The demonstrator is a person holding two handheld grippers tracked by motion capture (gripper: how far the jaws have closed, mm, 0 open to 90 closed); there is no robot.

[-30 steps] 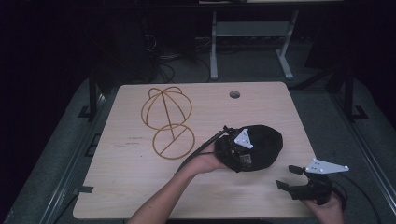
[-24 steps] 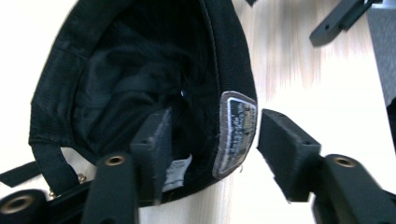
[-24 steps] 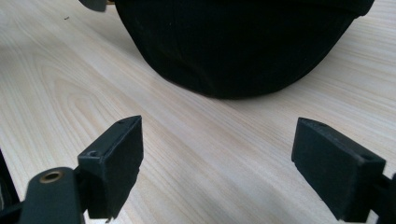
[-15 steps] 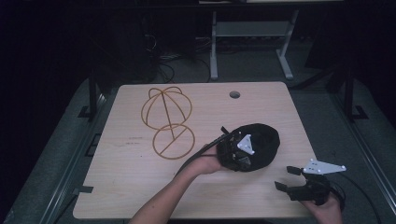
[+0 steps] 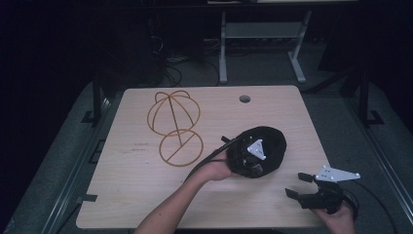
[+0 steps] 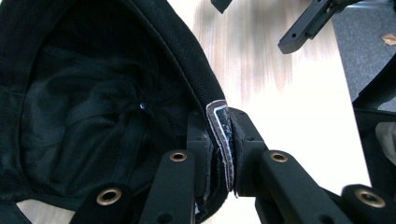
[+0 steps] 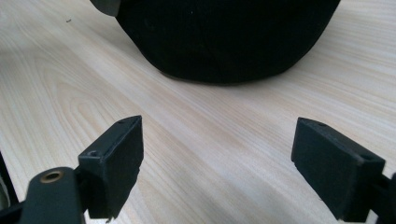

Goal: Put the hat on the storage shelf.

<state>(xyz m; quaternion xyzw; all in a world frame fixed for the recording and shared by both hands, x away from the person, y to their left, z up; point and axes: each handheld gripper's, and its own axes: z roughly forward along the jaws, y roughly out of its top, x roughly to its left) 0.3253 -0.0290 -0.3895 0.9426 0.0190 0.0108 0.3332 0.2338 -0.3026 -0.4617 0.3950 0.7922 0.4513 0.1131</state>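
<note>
A black cap [image 5: 272, 141] lies open side up on the wooden table [image 5: 136, 195], right of centre. My left gripper [image 5: 251, 163] is shut on the cap's rim; in the left gripper view the jaws [image 6: 224, 135] pinch the stitched edge, with the cap's dark lining [image 6: 93, 116] to the left. My right gripper [image 5: 295, 184] stands open near the table's front right edge, a short way from the cap. Between its spread jaws [image 7: 219, 144] there is bare wood, and the cap's crown [image 7: 224, 37] sits just ahead.
A gold wire hat stand [image 5: 174, 127], a dome on a ring base, lies on its side left of centre. A round cable hole [image 5: 244, 99] is near the table's far edge. A metal frame [image 5: 263, 34] stands on the dark floor behind.
The left gripper has turned slightly while keeping hold of the cap's rim. The cap and the right gripper have hardly moved.
</note>
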